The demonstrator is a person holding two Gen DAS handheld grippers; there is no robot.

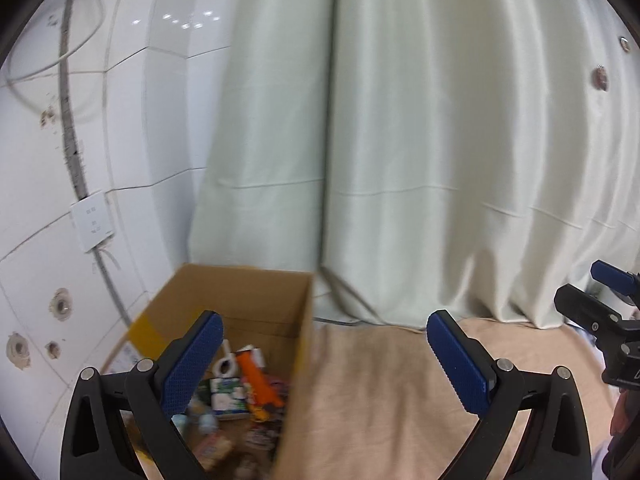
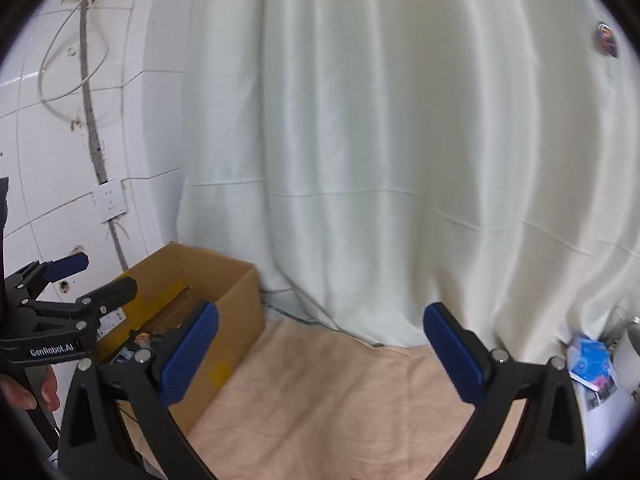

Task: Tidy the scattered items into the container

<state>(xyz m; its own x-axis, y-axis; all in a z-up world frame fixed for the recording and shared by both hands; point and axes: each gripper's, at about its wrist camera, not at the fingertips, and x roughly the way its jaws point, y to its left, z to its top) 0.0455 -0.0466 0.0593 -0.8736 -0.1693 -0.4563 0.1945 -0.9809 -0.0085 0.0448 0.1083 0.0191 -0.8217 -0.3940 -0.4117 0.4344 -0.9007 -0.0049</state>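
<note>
An open cardboard box [image 1: 264, 300] stands at the left on a beige cloth [image 1: 380, 392]. It holds several small items, among them an orange packet [image 1: 258, 384] and a green-and-white carton [image 1: 228, 394]. My left gripper [image 1: 324, 360] is open and empty, its left finger over the box's inside. My right gripper [image 2: 320, 356] is open and empty above the cloth, to the right of the box [image 2: 224, 292]. The left gripper also shows in the right wrist view [image 2: 92, 276], open over the box. The right gripper shows at the right edge of the left wrist view [image 1: 596, 292].
A pale green curtain [image 1: 400, 140] hangs behind the cloth. A white tiled wall [image 1: 120, 120] with a socket plate [image 1: 93, 227] and cables is at the left. Blue-and-white packaging [image 2: 592, 364] lies at the far right edge of the cloth.
</note>
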